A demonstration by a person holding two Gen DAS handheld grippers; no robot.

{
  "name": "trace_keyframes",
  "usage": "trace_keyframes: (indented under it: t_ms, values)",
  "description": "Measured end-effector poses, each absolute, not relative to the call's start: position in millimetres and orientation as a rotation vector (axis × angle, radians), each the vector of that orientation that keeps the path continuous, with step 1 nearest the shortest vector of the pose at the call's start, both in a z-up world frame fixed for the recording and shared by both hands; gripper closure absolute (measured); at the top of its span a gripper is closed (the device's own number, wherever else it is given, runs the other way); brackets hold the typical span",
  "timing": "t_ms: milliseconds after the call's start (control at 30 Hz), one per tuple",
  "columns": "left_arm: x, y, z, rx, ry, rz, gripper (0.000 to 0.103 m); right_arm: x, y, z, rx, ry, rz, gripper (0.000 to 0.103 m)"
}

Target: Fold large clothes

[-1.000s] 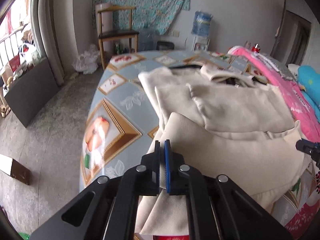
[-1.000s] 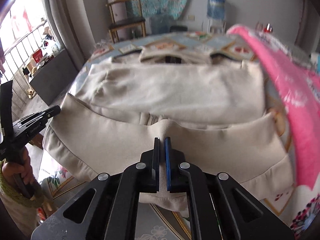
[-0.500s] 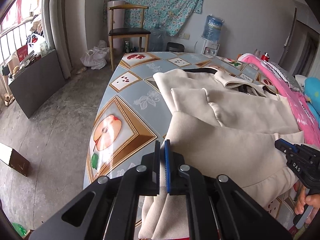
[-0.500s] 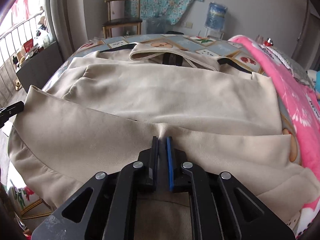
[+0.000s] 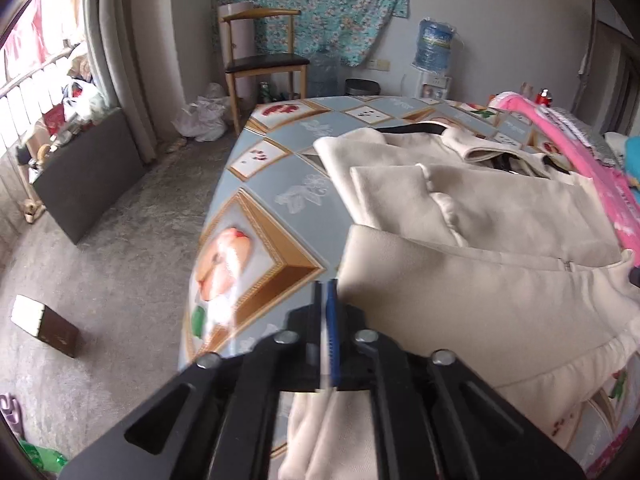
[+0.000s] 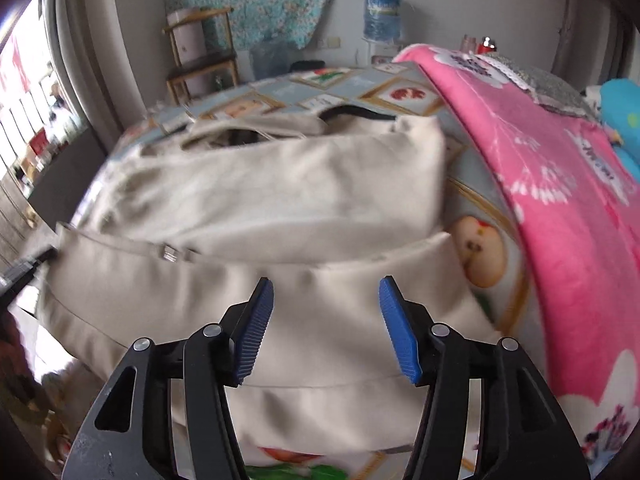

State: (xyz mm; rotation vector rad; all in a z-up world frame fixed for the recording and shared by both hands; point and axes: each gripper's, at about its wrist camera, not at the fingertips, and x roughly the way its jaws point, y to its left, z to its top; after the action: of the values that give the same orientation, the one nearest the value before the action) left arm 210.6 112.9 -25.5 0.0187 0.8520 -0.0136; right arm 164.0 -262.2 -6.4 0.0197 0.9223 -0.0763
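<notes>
The beige coat (image 6: 280, 200) lies on the patterned table (image 5: 260, 184) with its sleeves and hem folded in, more folds likely left; the left gripper (image 5: 326, 308) pinches its hem corner, the right gripper (image 6: 326, 320) hangs spread above it

A lived-in home: wooden chair (image 5: 262, 54), water dispenser (image 5: 434, 50), pink blanket (image 6: 560, 200), floral wall cloth (image 5: 312, 4).

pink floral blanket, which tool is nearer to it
Right. The right tool, open above the beige fabric jacket, sits just beside the pink floral blanket. The left tool is shut at the jacket's opposite edge, farther away.
</notes>
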Motion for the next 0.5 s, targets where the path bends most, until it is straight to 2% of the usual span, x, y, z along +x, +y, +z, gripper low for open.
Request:
trace_keyframes:
  t_ms: [33, 67, 100, 167, 200, 233, 300, 400, 500]
  values:
    - [211.5, 114.6, -24.9, 0.03, 0.852, 0.006, 0.103, 166.5, -263.2, -12.5, 0.005, 0.947, -0.085, 0.049]
    - [212.4, 118.8, -24.5, 0.017, 0.855, 0.014, 0.103, 170.6, -265.0, -20.6, 0.006, 0.972, -0.09, 0.054]
    - [213.3, 124.2, -23.7, -0.008, 0.86, 0.021, 0.103, 175.7, -267.2, -30.6, 0.017, 0.998, -0.094, 0.069]
    - [214.6, 132.0, -22.2, -0.028, 0.861, 0.039, 0.103, 181.6, -270.9, -43.4, 0.026, 1.011, -0.112, 0.078]
    - [214.5, 134.4, -21.4, -0.032, 0.858, 0.044, 0.103, 180.7, -271.1, -42.7, 0.027, 0.998, -0.114, 0.092]
    - [213.9, 136.9, -19.7, -0.039, 0.855, 0.047, 0.103, 180.5, -271.0, -40.4, 0.017, 0.995, -0.131, 0.095]
    - [211.4, 140.1, -15.7, -0.054, 0.845, 0.038, 0.103, 174.9, -273.5, -29.0, 0.053, 0.954, -0.133, 0.099]
    - [207.3, 139.0, -8.8, -0.046, 0.824, 0.025, 0.103, 164.6, -274.4, -2.2, 0.072, 0.843, -0.158, 0.099]
    - [201.5, 133.9, 0.0, -0.053, 0.8, -0.01, 0.103, 172.8, -274.4, -1.1, 0.072, 0.823, -0.168, 0.099]
